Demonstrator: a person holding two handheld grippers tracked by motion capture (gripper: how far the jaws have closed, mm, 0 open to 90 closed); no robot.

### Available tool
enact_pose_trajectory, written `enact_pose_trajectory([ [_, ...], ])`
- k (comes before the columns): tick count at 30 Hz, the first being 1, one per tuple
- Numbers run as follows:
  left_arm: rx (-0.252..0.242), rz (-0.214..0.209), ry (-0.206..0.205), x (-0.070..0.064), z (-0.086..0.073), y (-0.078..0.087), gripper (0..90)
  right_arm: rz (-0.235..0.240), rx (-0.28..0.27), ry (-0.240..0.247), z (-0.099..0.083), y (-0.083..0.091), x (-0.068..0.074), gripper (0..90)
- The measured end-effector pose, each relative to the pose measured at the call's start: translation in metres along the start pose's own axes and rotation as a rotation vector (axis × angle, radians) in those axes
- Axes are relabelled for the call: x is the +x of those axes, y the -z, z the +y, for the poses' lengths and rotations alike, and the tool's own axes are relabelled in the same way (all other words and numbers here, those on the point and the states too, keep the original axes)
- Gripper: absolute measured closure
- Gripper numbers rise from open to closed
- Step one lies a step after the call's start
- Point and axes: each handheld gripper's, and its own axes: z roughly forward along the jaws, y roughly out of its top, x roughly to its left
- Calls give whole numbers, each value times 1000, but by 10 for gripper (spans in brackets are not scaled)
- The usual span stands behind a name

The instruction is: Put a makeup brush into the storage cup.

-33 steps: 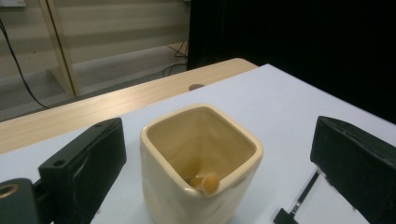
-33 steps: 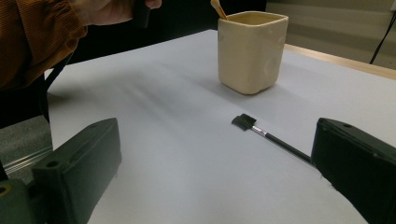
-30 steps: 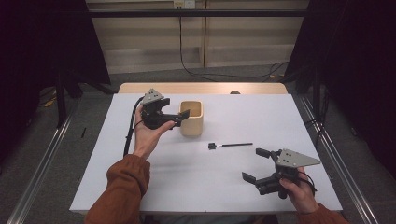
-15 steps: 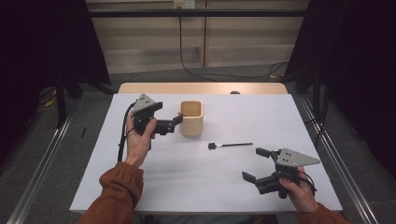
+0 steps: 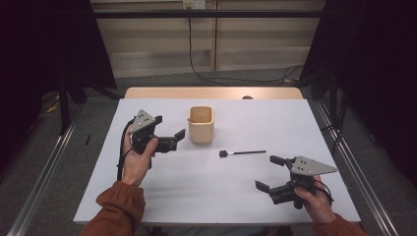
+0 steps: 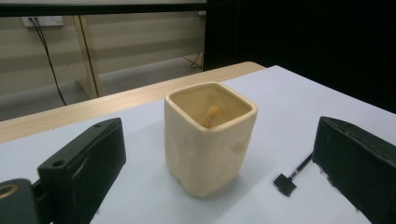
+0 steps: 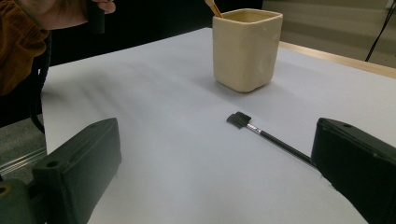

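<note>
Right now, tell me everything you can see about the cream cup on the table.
The cream cup is a glossy, ceramic-looking holder with a squarish mouth, rounded corners and slightly uneven walls. It stands upright on the white table, toward the far side near the middle. A tan tip of something shows inside, leaning on the inner wall. The left tool is close beside the cup with its jaws open, not touching it. A black brush lies apart, nearer the person.

In the right gripper view, the black brush's point(image 7: 261, 133) handle end is hidden behind the jaw at four o'clock. An orange-tipped stick point(image 7: 213, 7) in the cream cup point(image 7: 245, 46) is cut off at twelve o'clock; most of it is hidden inside. The person's sleeve point(image 7: 18, 44) is cut off at ten o'clock
</note>
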Motion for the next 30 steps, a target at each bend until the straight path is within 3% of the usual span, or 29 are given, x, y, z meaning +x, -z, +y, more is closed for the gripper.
enact_pose_trajectory([
  [12, -19, 21, -3, 0, -7, 23, 26, -8, 5, -5, -1, 0, -1, 12],
  [19, -8, 14, -11, -6, -19, 34, 22, -14, 4, -5, -1, 1, -2, 12],
  [24, -4, -9, 9, -11, -25, 40, 22, -14, 4, -7, -1, 0, -2, 13],
  [26, 0, -4, -18, -14, -26, 43, 22, -15, 4, -6, -1, 1, -2, 12],
  [30, -10, 4, -22, -18, -30, 51, 22, -16, 3, -6, -1, 1, -3, 12],
])
